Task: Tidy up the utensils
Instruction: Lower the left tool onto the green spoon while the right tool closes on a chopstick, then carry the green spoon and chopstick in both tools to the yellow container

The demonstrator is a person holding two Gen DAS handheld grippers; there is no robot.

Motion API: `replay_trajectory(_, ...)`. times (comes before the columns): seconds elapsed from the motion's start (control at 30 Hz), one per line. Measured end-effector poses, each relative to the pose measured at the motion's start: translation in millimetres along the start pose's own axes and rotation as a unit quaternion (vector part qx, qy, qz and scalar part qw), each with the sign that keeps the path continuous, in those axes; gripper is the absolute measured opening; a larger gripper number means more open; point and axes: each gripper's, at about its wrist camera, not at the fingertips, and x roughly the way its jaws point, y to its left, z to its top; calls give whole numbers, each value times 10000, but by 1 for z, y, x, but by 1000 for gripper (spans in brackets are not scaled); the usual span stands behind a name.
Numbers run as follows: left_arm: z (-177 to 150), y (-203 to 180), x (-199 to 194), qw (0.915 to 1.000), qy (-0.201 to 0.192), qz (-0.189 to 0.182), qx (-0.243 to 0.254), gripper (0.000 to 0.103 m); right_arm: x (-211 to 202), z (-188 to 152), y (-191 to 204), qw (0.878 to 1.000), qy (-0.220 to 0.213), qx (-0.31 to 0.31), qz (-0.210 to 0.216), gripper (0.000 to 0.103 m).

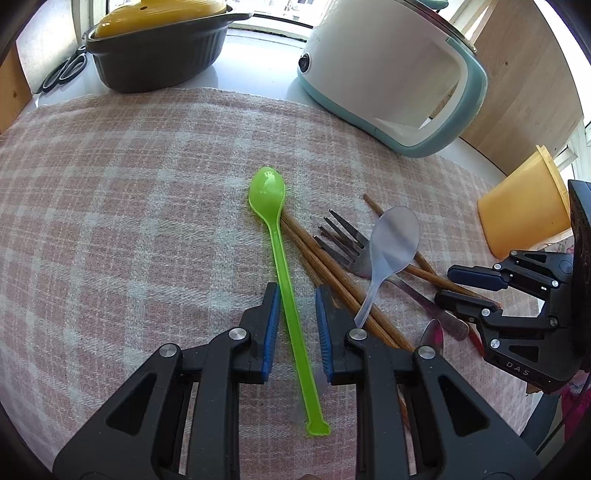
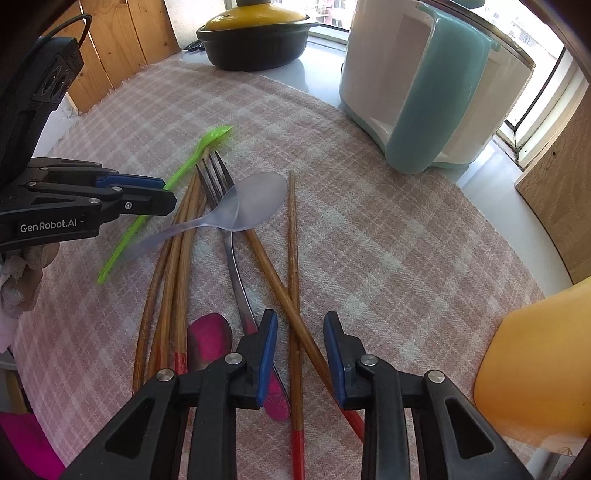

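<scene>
Though parted only narrowly, straddles green spoon (image 1: 266,192) handle without pinching: left gripper (image 1: 295,291), marked GenRobot.AI. Part open astride two crossed chopsticks (image 2: 293,229) on checked cloth (image 2: 369,240): right gripper (image 2: 301,321), lettered DAS. Beyond, at eleven o'clock, clear spoon (image 2: 258,201) over fork (image 2: 214,173); at three, yellow cup (image 2: 535,369).

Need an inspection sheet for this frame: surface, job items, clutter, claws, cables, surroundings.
Surface: pink plaid cloth on a pale counter.
Job's things: green spoon, clear spoon, fork, chopsticks crossed in a loose pile; pink spoon partly hidden.
Clutter: yellow cup on its side, scissors.
Claws: left claw open, straddling the green spoon's handle, pads not touching. Right claw open over two crossed chopsticks, no grip seen.
Cables: black lead on the left claw's body.
Surroundings: lidded pot, white-teal appliance, wooden panels, window.
</scene>
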Motion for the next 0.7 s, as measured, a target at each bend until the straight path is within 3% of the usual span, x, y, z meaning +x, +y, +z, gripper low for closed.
replay_trajectory(0.07, 2, -1, 1, 10000, -2, 42, 9, 17, 1, 1, -1, 10000, 11, 55, 34, 19)
replay_trajectory(0.13, 3, 2, 3, 9999, -19, 107, -24, 7, 0, 1, -2, 9999, 20, 120, 119, 17)
replay_trajectory(0.2, 3, 8, 2, 9999, -28, -9, -117, 5, -1, -1, -3, 9996, 31, 194, 198, 14)
replay_trajectory(0.27, 0, 12, 1, 9998, -43, -75, -180, 5, -2, -4, -4, 9993, 38, 295, 231, 5)
replay_trajectory(0.7, -22, 30, -24, 9975, -236, -362, -563, 4, -23, -20, -13, 9942, -204, 946, 473, 4)
